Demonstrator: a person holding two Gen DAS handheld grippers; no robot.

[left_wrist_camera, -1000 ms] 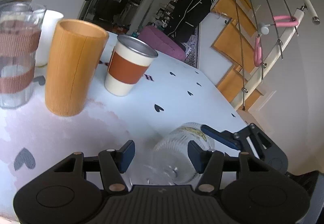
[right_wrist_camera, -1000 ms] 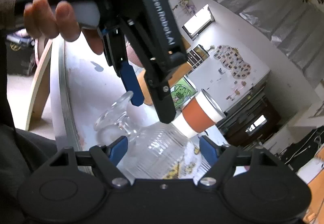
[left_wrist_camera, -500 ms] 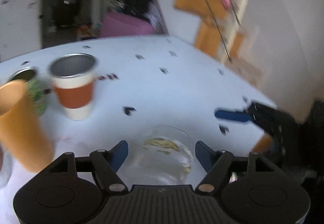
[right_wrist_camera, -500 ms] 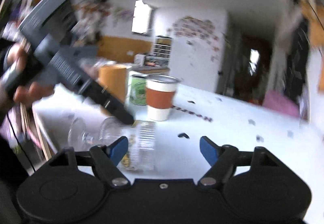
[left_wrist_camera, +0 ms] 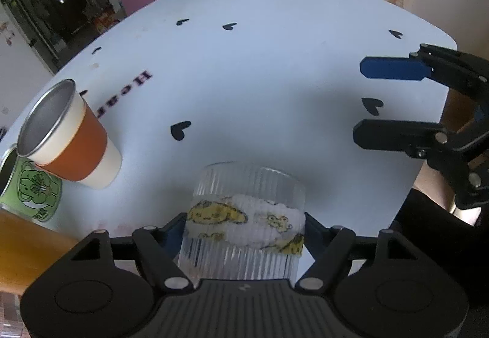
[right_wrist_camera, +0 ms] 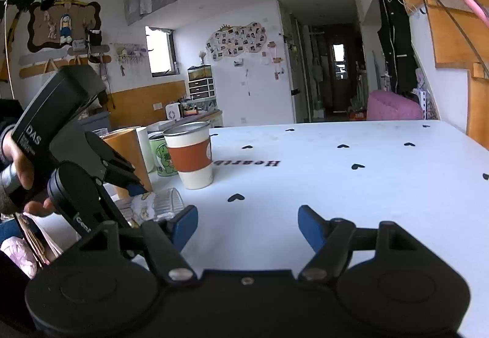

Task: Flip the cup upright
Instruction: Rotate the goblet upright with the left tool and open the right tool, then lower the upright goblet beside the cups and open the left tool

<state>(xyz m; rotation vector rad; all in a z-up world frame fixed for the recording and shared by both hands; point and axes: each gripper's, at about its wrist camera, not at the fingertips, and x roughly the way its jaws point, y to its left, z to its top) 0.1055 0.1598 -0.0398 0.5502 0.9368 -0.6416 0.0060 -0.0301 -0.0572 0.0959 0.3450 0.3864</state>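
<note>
Clear ribbed glass cup with yellow cartoon band (left_wrist_camera: 244,224) clamped in left gripper (left_wrist_camera: 244,228) near table's front edge; right gripper (right_wrist_camera: 247,226) spread, empty. Rigid, slick, breakable: best gripped across banded mid-wall

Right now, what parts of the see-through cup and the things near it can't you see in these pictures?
- Glass cup: its lower end, left wrist view, hidden behind the left tool.
- Same cup, right wrist view: mostly covered by the left tool's body.
- Green cartoon cup: partly hidden behind the orange-sleeved cup.
- Wooden tumbler: cut off by the left edge.
- Right tool: open and bare.
</note>
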